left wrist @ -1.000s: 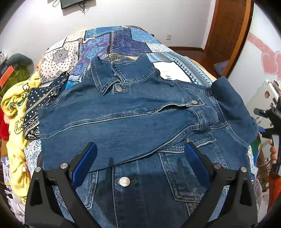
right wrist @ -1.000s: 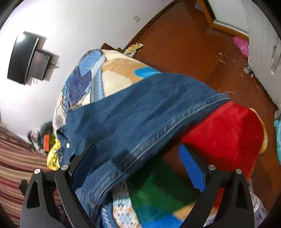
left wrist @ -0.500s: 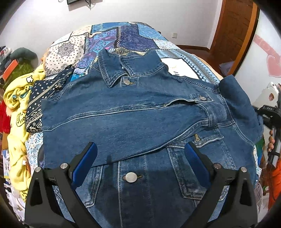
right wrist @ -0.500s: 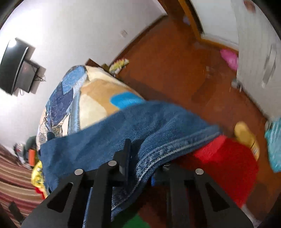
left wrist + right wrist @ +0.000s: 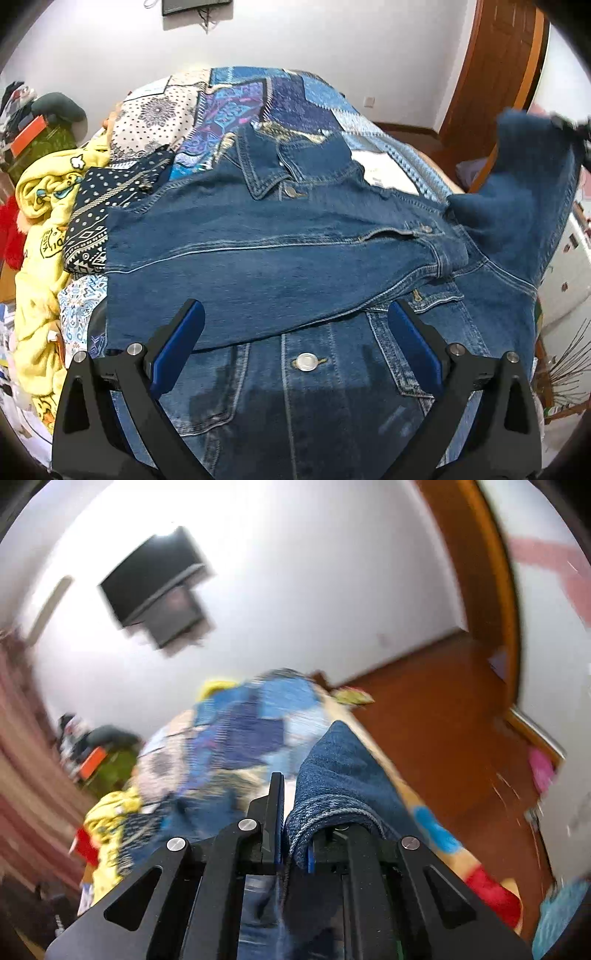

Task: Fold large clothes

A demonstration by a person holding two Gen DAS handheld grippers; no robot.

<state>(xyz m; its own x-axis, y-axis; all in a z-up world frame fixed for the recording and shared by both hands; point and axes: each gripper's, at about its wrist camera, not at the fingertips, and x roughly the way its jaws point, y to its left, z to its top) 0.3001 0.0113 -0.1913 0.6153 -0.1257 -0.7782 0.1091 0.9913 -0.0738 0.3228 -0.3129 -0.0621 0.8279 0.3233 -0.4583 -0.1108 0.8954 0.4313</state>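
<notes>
Left wrist view, from left to right: a yellow garment [image 5: 37, 229] is heaped along the bed's left edge, with a dark dotted cloth [image 5: 110, 195] just beside it on the patchwork quilt [image 5: 236, 107]. The denim jacket [image 5: 280, 243] lies front up across the middle of the bed, collar toward the far edge, buttons closed, and one sleeve [image 5: 258, 284] is folded across its chest. The left gripper [image 5: 295, 339] hovers over the jacket's lower front with its blue pads spread wide and nothing between them; a metal button [image 5: 306, 361] shows in the gap. At the bed's right edge the other sleeve [image 5: 524, 177] is lifted clear of the quilt and hangs from the blurred right gripper [image 5: 570, 123] at the frame's border. A wooden door [image 5: 491, 66] stands behind it.

Right wrist view, much blurred: the yellow garment [image 5: 110, 812] and quilt [image 5: 251, 720] lie at left below a wall screen [image 5: 155, 587]. The right gripper [image 5: 291, 834] has its pads pressed together, pinching the sleeve's [image 5: 340, 775] cuff, which humps up over the right finger. Brown floor [image 5: 443, 709] and the door frame [image 5: 484, 590] fill the right side.
</notes>
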